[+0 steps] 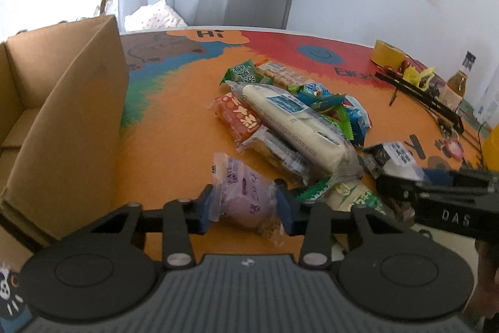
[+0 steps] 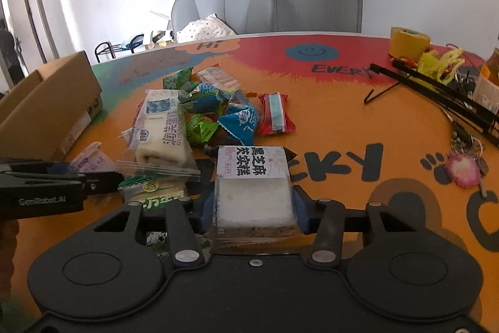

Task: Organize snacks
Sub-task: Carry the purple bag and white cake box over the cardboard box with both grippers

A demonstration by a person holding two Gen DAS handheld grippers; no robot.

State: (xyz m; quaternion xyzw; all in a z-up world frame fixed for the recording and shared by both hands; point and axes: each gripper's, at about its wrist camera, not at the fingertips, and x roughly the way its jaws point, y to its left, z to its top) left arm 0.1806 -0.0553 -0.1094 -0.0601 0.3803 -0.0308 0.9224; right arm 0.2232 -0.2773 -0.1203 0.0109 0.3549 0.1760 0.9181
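We hold the left gripper [image 1: 244, 205] low over the orange table [image 1: 174, 130], and its blue pads [image 1: 204, 202] pinch a purple snack packet [image 1: 241, 192] from both sides. The packet lies on the table surface, just in front of the main snack pile [image 1: 287, 120]. To the left of this gripper stands an open cardboard box [image 1: 62, 120], its near wall upright; the part of its interior that we can see holds no snacks.

We hold the right gripper [image 2: 254, 205] beside the left one. Its blue pads [image 2: 301, 208] press on the two sides of a white cake pack [image 2: 254, 189] with a black-lettered label on its far end. The pack sits at the near edge of the pile.

The pile itself lies at the centre of the table. It contains a long white roll pack [image 2: 163, 127], green packets [image 2: 202, 130], blue packets [image 2: 240, 122], and a red candy-style wrapper [image 2: 276, 113] set slightly apart on the right. A green-and-white packet [image 2: 156, 192] lies between the two grippers.

At the far right of the table we note a roll of yellow tape [image 2: 408, 42], a black folding stand [image 2: 436, 89], and a pink keychain [image 2: 461, 169].
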